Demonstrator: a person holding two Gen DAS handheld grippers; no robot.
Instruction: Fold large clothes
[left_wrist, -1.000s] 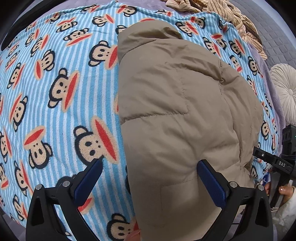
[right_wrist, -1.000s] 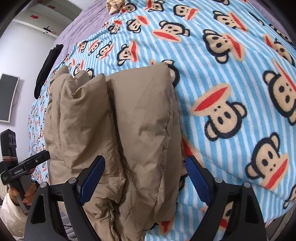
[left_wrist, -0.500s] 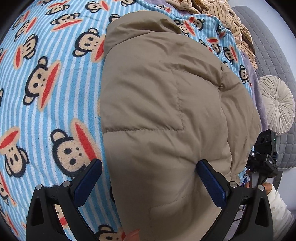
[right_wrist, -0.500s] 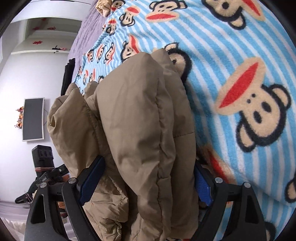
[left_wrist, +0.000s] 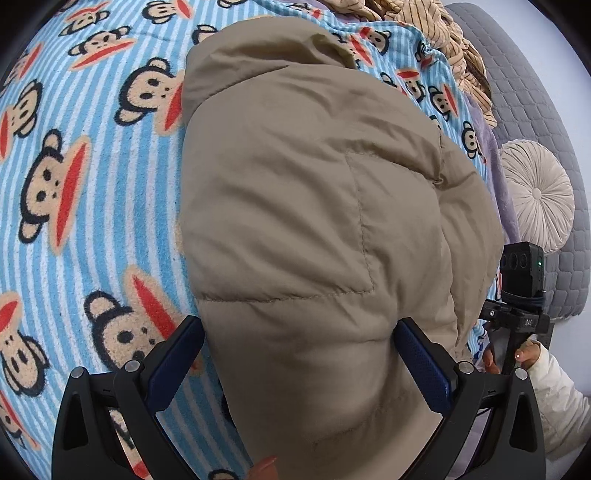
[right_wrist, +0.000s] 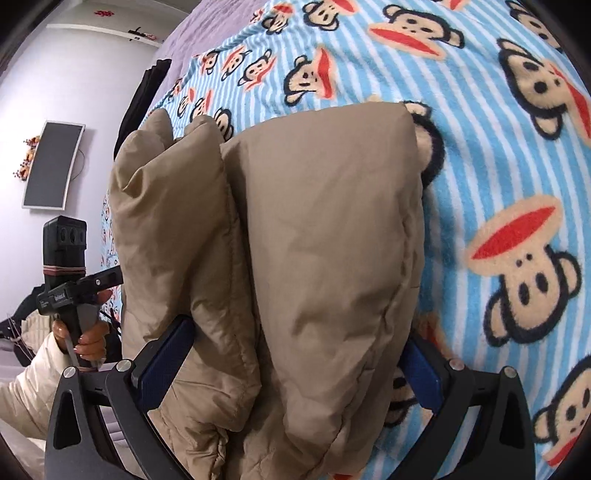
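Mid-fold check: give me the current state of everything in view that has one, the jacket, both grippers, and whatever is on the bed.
Tan puffer jacket: folded into a thick bundle, lying on the blanket.
Left gripper: jaws wide, straddling the jacket's near end.
Right gripper: jaws opening, jacket folds between them.
Monkey-print blanket: spread flat under the jacket.
Striped beige garment: crumpled at the far edge of the blanket.

Both wrist cameras look steeply down from close above, from opposite ends, sharing the folded tan jacket (left_wrist: 314, 221) (right_wrist: 295, 258) on the monkey-print blanket (left_wrist: 92, 203) (right_wrist: 498, 166).
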